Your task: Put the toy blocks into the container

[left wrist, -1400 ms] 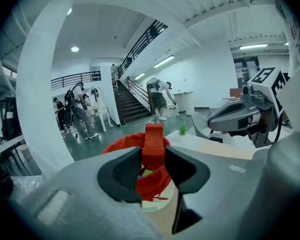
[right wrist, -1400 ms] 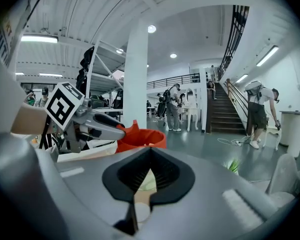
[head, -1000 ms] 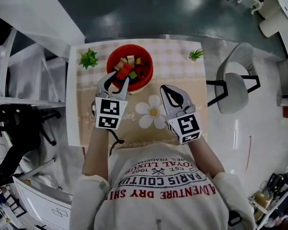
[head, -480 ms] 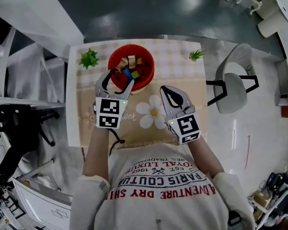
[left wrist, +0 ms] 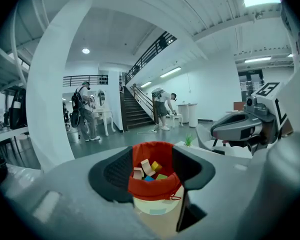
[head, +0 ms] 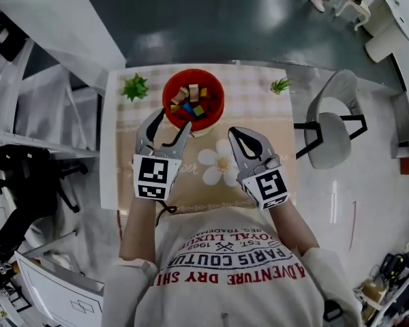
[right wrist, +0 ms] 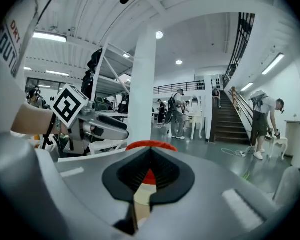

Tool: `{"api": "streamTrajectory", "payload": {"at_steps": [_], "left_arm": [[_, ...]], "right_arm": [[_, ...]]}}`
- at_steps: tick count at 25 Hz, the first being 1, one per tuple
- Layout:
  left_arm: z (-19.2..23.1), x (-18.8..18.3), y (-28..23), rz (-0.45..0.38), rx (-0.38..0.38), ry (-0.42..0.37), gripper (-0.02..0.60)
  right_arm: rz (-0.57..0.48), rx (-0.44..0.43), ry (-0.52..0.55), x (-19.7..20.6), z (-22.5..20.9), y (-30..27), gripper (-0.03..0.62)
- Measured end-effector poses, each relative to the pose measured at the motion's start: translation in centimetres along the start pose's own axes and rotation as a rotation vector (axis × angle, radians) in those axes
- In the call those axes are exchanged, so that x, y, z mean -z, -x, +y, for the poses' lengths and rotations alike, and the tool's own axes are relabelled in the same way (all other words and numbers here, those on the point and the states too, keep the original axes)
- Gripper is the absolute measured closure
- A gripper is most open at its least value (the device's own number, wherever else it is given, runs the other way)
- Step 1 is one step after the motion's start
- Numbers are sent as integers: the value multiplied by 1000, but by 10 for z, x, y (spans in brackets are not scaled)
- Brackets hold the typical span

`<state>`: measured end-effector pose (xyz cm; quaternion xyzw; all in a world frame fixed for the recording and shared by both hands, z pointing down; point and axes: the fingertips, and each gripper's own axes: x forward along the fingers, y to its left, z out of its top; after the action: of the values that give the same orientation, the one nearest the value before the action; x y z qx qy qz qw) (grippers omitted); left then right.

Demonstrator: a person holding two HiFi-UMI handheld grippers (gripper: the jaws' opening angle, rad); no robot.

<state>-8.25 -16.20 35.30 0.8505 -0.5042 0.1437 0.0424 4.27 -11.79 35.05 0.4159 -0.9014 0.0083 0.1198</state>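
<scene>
L gripper (head: 175,119): jaws apart, just been closing a little, nothing between the pads; held over the table (head: 259,118), just on the near side of the container (head: 217,92). Container: red w/ pale base, upright at far-centre of table. Toy blocks (head: 191,101) lie inside it, mixed colours. R gripper (head: 237,133): jaws together, empty, beside the flower print (head: 217,163), well apart from the container

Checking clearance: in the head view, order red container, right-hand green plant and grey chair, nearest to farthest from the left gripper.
1. Red round container of blocks, ahead.
2. Small green plant, table's right corner.
3. Grey chair, right of table.
</scene>
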Motion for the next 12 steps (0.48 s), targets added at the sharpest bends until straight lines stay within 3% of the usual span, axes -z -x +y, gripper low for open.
{"api": "streamTrajectory", "payload": {"at_steps": [3,9,12], "left_arm": [[5,-18,20,-70,-20,4,427],[6,-38,54,-144,-6,-33,560],[8,-45,68,-179,7,-46,578]], "right_arm": [[-33,2,20,-14,3,-1,592],[-85,-3,31,-36,9,-1,592],[-102,-9,28,-43,14,-2,592]]}}
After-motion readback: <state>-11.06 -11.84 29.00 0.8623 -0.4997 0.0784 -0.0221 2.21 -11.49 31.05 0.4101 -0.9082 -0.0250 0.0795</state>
